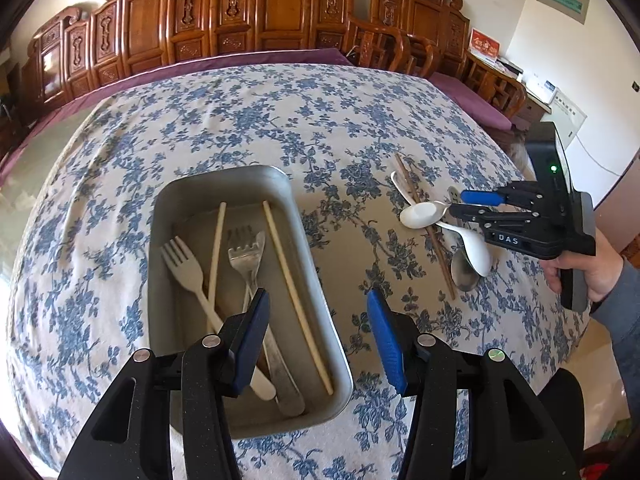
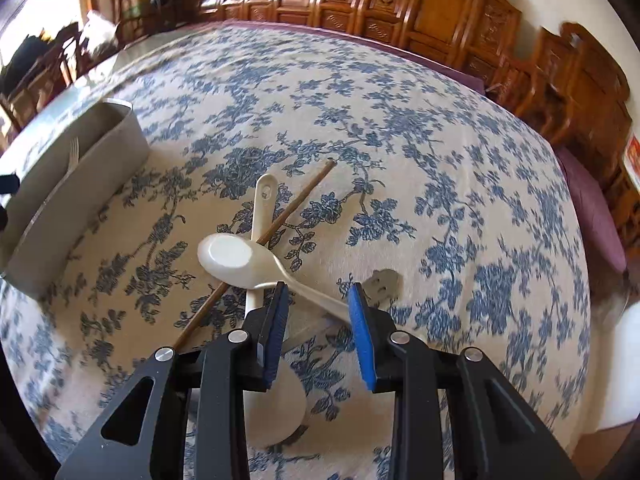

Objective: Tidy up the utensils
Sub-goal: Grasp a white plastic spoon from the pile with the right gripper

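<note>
Two glossy white spoons cross on flowered tablecloth

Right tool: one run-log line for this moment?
right tool: open, over white spoon handle | left tool: open, empty, over tray | dark chopsticks: on cloth

Each gripper is built of matte black, speckled plastic arms with triangular cut-outs, joined by round silver screws. On the left gripper and the right gripper, 2 ribbed blue pads are fitted. "DAS" is printed in white on the right body, beside a green light. A grey sleeve is worn.
</note>
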